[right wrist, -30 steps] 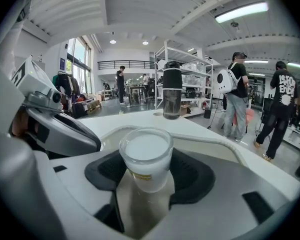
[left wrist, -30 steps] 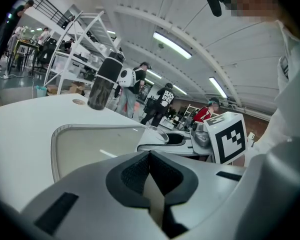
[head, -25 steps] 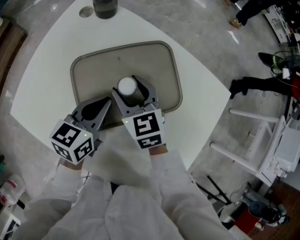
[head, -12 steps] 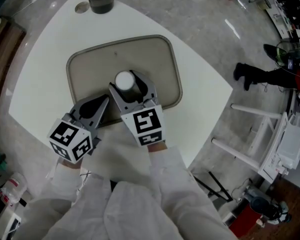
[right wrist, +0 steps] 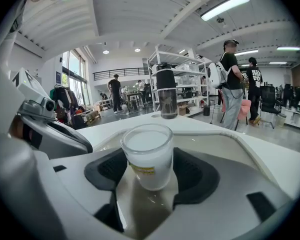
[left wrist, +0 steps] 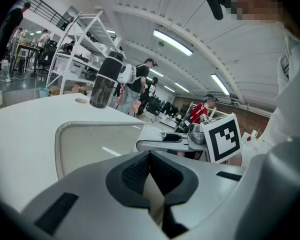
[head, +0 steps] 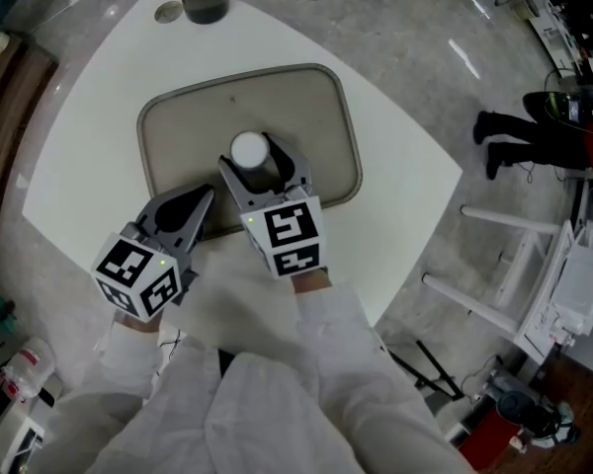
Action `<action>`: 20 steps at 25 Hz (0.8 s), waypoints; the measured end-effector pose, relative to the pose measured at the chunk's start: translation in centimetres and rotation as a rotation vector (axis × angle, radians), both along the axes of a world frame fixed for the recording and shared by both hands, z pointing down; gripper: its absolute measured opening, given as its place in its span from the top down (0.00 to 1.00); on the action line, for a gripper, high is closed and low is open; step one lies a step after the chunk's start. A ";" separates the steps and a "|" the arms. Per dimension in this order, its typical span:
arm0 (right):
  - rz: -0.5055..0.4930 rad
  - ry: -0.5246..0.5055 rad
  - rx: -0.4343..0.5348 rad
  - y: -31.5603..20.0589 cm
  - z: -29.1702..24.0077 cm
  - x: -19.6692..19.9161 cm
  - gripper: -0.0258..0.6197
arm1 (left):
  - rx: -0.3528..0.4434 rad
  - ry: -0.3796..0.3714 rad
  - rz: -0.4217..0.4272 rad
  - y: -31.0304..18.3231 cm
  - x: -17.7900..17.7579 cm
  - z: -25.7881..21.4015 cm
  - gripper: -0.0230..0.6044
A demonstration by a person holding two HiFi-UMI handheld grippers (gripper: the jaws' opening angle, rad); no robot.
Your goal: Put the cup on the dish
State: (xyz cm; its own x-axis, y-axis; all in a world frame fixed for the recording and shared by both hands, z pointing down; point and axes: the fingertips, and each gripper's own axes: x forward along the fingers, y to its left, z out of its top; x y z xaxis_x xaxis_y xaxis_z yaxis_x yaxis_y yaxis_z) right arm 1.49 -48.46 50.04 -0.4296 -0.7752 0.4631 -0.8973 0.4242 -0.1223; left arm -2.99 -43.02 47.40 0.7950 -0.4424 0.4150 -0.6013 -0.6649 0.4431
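Right gripper (head: 258,165) clamps the cup (head: 249,150), upright, over the dish's (head: 306,107) near middle; I can't tell if its base touches. Left gripper (head: 204,198), jaws together and empty, sits at the near-left rim. Remaining: settle it, let go.

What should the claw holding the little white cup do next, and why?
Probably ease the cup straight down. The right claw is shut on it, the cup is upright, and it is already over the middle part of the dish, so no sideways move seems needed. I cannot tell whether its bottom touches the dish, so lowering gently before opening looks safest.
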 end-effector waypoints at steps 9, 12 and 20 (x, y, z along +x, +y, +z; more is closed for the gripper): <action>0.012 0.013 0.008 2.6 -1.0 1.0 0.53 | 0.035 0.011 -0.024 2.3 0.0 -1.7 0.95; 0.015 0.011 0.022 4.2 -1.9 1.2 0.53 | 0.050 0.014 -0.035 3.5 -0.2 -2.3 0.95; -0.019 -0.015 0.080 10.2 -5.9 1.8 0.53 | 0.102 0.019 -0.081 8.4 -0.5 -5.3 0.95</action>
State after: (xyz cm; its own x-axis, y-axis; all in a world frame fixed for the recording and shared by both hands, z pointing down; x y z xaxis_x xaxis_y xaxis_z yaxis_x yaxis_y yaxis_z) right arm 3.33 -38.27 44.17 -0.4509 -0.8014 0.3931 -0.8874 0.4498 -0.1009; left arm -3.51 -34.67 42.08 0.7619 -0.5448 0.3503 -0.6474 -0.6563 0.3874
